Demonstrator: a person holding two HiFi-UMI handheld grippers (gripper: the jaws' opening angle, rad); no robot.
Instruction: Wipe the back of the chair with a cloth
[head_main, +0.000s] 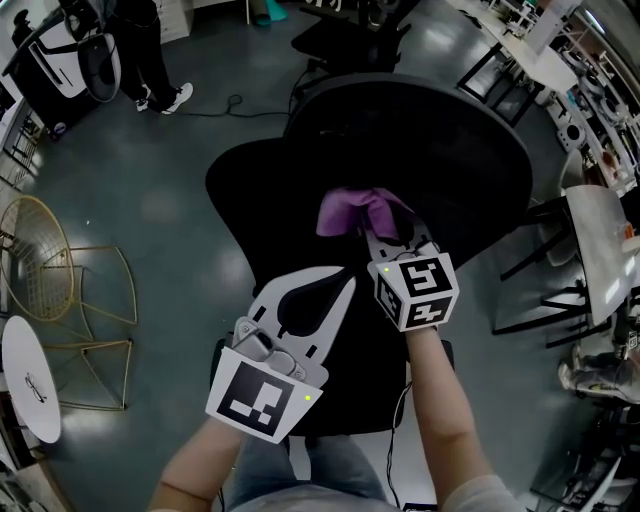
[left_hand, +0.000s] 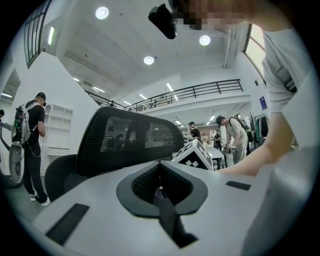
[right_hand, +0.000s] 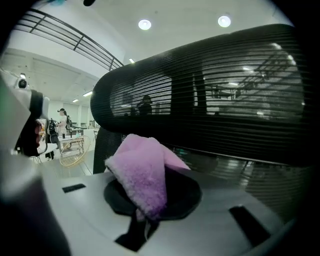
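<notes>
Floor: grey; mesh chair back centre frame.
Cloth: soft, light; right gripper clamps its fold.
Left gripper: closed, empty.

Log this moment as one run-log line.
right gripper: shut on cloth | left gripper: shut | cloth by chair back, contact unclear
</notes>
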